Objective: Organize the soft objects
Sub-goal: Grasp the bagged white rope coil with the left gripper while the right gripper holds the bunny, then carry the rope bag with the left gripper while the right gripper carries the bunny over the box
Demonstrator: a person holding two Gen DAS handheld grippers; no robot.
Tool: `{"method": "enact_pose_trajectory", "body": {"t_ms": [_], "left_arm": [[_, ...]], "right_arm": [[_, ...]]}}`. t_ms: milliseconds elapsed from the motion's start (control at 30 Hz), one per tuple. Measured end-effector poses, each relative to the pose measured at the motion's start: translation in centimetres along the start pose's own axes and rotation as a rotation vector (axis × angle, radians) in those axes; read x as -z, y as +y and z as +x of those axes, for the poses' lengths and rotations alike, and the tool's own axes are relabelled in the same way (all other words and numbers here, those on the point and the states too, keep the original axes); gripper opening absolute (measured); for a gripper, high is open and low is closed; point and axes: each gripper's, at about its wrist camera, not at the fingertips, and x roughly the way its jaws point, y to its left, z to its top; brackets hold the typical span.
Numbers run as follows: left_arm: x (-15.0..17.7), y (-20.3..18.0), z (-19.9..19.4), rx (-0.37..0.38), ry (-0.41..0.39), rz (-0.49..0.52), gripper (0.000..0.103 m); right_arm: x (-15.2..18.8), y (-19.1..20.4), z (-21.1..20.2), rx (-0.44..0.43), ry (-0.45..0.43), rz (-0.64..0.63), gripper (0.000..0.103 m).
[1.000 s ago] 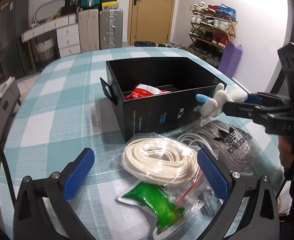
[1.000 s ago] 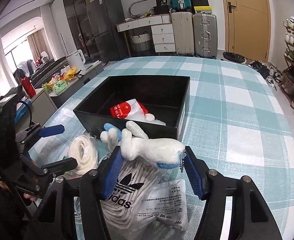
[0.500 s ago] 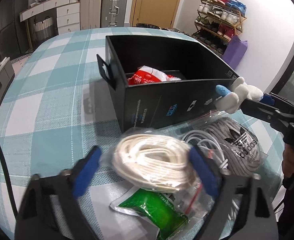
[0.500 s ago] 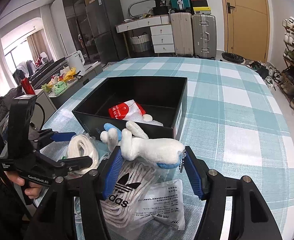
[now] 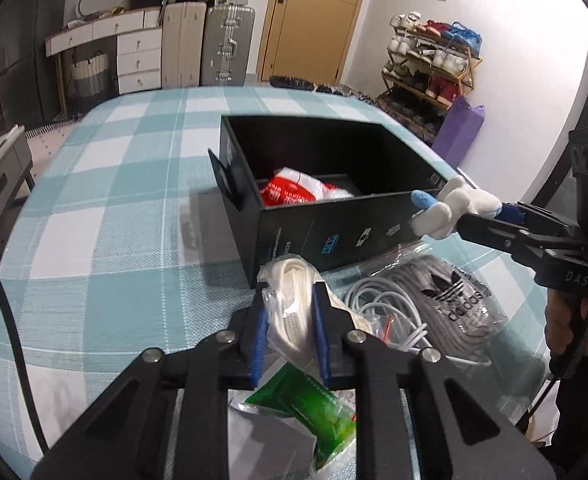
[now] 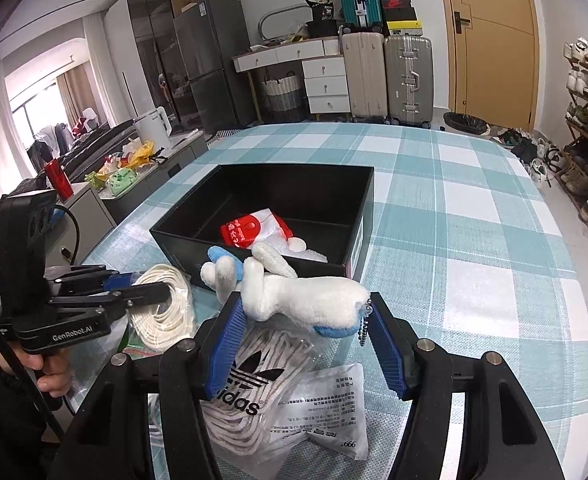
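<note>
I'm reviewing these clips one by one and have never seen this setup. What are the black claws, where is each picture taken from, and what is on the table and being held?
There is no robot here: a person holds a two-finger gripper in each hand, and each carries a camera looking along its fingers. One picture comes from the left gripper, the other from the right gripper; each also shows the other from the side.

The left one is shut on a bagged coil of white rope. The right one holds a white plush toy with blue tips, near the front wall of a black box on the checked tablecloth. A red and white packet lies inside the box. In front of it lie a bag of grey laces, a white cable and a green packet.
</note>
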Motion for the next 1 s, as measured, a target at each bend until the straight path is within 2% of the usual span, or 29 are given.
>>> {"method": "enact_pose_trajectory", "body": {"t_ms": [233, 500, 1000], "left_arm": [[-0.3, -0.7, -2.7, 0.019, -0.072, 0.016, 0.017], [-2.3, -0.7, -4.8, 0.013, -0.156, 0.011, 0.017], [-6.4, -0.9, -3.4, -0.030, -0.243, 0.008, 0.018]], "right_arm": [[-0.3, 0.3, -1.2, 0.002, -0.040, -0.007, 0.061], [-0.9, 0.6, -2.4, 0.029, -0.083, -0.016, 0.061], [-2.6, 0.4, -2.2, 0.101, -0.110, 0.002, 0.061]]}}
